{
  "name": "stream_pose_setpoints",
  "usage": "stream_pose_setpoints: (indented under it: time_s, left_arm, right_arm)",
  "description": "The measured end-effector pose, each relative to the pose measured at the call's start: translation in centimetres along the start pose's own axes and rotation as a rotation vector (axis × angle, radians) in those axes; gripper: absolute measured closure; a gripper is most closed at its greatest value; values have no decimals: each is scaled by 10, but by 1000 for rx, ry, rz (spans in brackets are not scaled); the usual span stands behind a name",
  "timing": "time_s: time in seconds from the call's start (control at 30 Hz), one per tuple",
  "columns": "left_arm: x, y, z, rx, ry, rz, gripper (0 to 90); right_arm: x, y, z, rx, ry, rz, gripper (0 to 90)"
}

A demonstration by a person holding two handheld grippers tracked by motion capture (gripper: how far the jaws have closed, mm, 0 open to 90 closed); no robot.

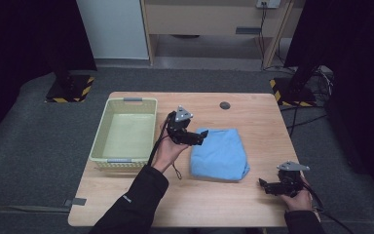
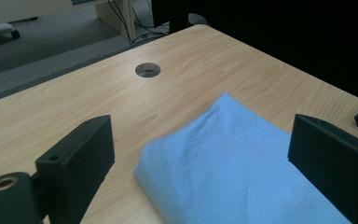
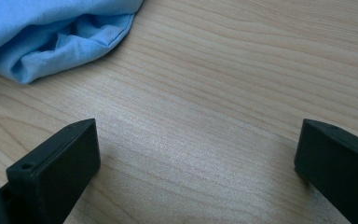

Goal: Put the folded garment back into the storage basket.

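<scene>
A folded light blue cloth (image 1: pixel 220 154) lies in the middle of the wooden table (image 1: pixel 253 117). My left gripper (image 1: pixel 203 136) hovers at the cloth's upper left corner, open. In the left gripper view the cloth (image 2: pixel 242 177) lies between and ahead of the wide-apart jaws of that gripper (image 2: pixel 200 161). My right gripper (image 1: pixel 261 184) rests near the table's front right, open, a short way from the cloth's lower right corner. The right gripper view has bare wood between the jaws of that gripper (image 3: pixel 196 144) and the cloth's folded edge (image 3: pixel 56 32) at the upper left.
A pale yellow-green plastic basket (image 1: pixel 102 141) stands on the left part of the table, with nothing in it. A round cable hole (image 1: pixel 225 105) sits near the far edge. Two black stands with striped bases (image 1: pixel 70 88) flank the table on the grey floor.
</scene>
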State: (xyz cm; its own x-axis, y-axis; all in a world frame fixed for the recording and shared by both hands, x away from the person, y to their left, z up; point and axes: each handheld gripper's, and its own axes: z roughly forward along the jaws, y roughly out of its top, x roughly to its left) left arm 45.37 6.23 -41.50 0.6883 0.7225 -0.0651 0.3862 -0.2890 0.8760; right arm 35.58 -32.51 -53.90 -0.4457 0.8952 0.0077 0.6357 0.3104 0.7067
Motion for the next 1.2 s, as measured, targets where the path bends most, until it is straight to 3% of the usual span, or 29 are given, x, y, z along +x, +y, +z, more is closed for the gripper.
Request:
stream_pose_setpoints:
  time_s: [1.2]
  left_arm:
    - [11,-31,54,64,9,-78,67]
  right_arm:
    - [0,0,0,0,0,0,2]
